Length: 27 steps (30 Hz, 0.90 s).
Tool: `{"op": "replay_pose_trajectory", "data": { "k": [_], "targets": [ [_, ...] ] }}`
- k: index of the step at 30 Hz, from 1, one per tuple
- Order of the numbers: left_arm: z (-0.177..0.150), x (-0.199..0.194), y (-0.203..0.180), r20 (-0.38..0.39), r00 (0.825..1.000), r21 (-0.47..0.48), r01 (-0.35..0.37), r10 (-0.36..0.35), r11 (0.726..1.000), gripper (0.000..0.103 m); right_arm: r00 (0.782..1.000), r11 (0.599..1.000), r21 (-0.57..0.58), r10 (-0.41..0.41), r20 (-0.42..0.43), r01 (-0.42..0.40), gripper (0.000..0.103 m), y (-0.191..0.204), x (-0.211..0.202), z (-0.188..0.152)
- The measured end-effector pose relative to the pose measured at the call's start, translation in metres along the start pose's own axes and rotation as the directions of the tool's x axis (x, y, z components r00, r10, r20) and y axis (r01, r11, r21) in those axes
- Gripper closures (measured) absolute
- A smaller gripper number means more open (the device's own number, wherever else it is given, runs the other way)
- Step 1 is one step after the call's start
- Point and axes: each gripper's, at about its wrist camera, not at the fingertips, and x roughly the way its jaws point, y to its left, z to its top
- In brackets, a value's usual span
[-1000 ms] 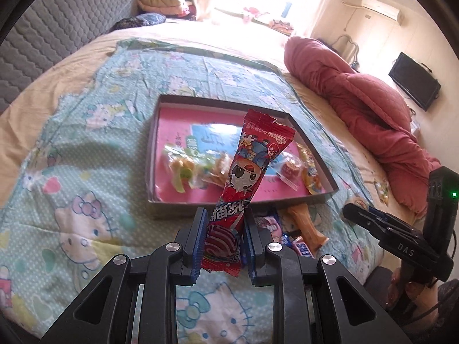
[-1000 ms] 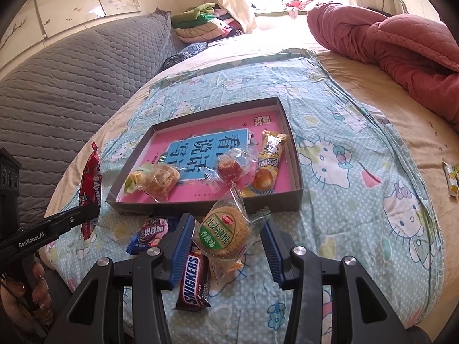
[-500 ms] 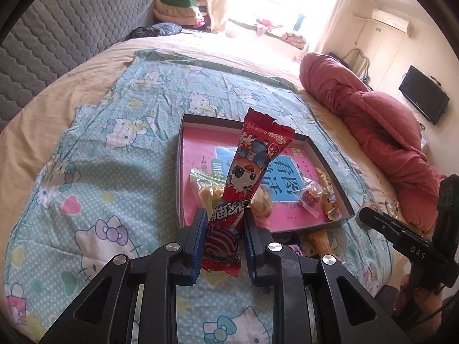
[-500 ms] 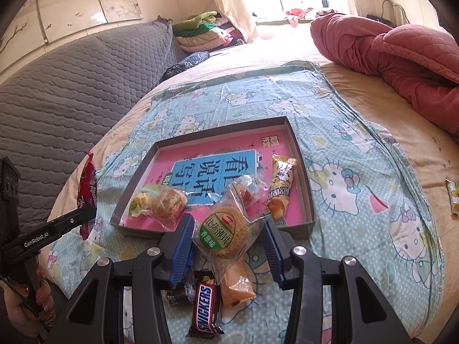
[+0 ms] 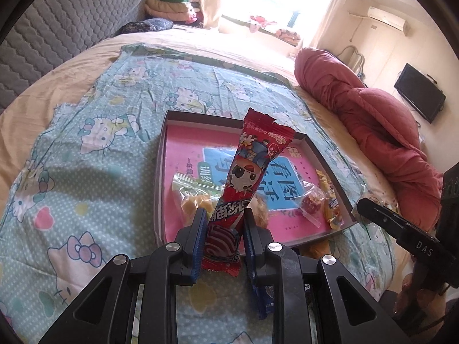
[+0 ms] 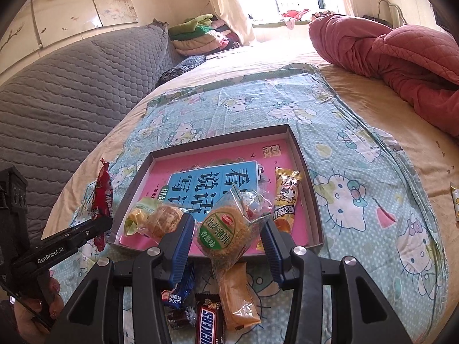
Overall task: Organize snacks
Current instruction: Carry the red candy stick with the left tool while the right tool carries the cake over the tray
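Holding a long red lollipop wrapper [image 5: 252, 183] upright, the left gripper [image 5: 223, 240] has its blue pads pressed onto the wrapper's lower end, where the round candy bulges; the wrapper's top leans up over the near part of the shallow box [image 5: 160, 172]. The same wrapper [image 6: 101, 195] shows edge-on from the right wrist view, left of the box and clear of the bedspread.

Right gripper [image 6: 226, 238] is pinching a round biscuit in a clear packet with a green label [image 6: 226, 232], pads on either side of it, packet tail hanging below. It hangs over the near wall of the box [image 6: 312, 200].

Box contents: pink booklet with a blue panel [image 6: 212, 183] lying flat on the floor; a clear bag with a bun and yellow pieces [image 6: 152, 220] at the near left corner; a yellow snack packet [image 6: 285, 200] along the right side; a small clear-wrapped red sweet [image 5: 309, 203] just beside it, mostly hidden behind the biscuit in the right wrist view.

Loose on the cat-print bedspread [image 6: 358, 172] just in front of the box: an orange packet [image 6: 238, 298], a Snickers bar [image 6: 208, 324], a blue biscuit packet [image 6: 178, 292], and a small dark sweet [image 6: 179, 318], all close together under the right gripper.

Surroundings: red quilt [image 6: 401, 57] bunched at the far right of the bed, grey quilted headboard [image 6: 71, 100] to the left, folded clothes [image 6: 198, 34] by the window. One small yellow packet [image 6: 454, 200] lies well apart at the right edge of the bed
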Motion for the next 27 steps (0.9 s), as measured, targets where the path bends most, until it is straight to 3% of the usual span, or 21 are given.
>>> {"op": "replay_pose_trajectory", "data": {
  "k": [10,27],
  "targets": [
    [0.002,0.026,-0.004,-0.028,1.0,0.03,0.0,0.001,1.0,0.078,0.999,0.999,0.01,-0.036,-0.004,0.036,0.055,-0.001,0.014,0.01],
    [-0.003,0.038,-0.006,-0.071,0.997,0.057,0.008,-0.004,0.998,0.078,0.995,0.996,0.02,-0.083,-0.055,0.085,0.055,-0.006,0.044,0.009]
  ]
}}
